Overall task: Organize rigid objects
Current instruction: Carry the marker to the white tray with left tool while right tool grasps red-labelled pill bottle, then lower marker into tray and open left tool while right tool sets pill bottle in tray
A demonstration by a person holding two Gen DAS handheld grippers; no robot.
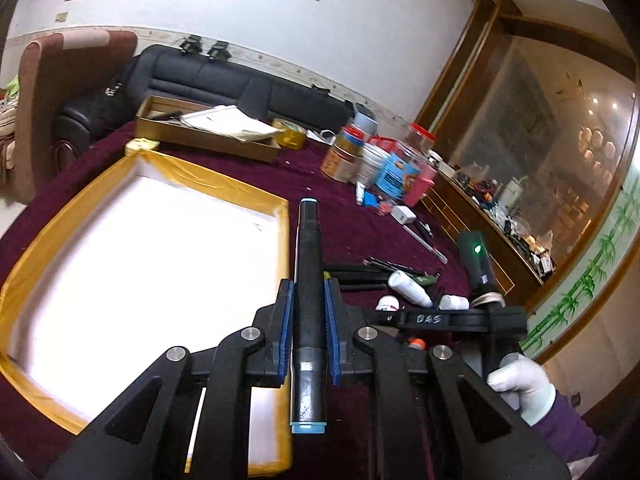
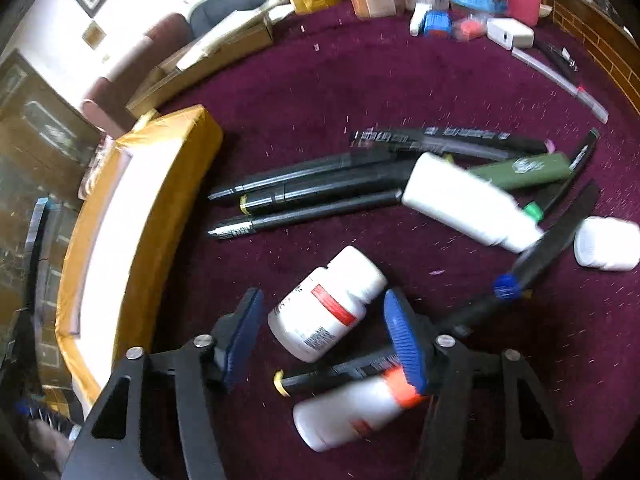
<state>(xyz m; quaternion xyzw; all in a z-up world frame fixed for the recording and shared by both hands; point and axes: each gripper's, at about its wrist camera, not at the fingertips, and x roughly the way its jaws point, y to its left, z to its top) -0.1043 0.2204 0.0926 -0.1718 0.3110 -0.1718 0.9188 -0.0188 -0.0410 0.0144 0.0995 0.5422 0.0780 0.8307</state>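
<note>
My left gripper [image 1: 309,300] is shut on a black marker [image 1: 308,280] with light-blue caps, held over the right edge of a yellow-rimmed white tray [image 1: 276,208]. My right gripper [image 2: 324,320] is open, its blue pads either side of a white pill bottle [image 2: 326,304] with a red label, lying on the maroon cloth. Close below lies a white bottle with an orange cap [image 2: 352,412] and a black pen [image 2: 340,372]. Several black markers [image 2: 312,188], a white tube [image 2: 468,204] and a green lighter [image 2: 520,168] lie beyond. The tray also shows at left in the right wrist view [image 2: 176,168].
Jars and bottles [image 1: 376,156] stand at the table's far side, with a brown box of papers [image 1: 208,132]. A white case [image 2: 608,244] lies at right, a white charger [image 2: 510,32] and ruler [image 2: 560,84] further back. A sofa [image 1: 224,80] and sideboard [image 1: 480,216] stand behind.
</note>
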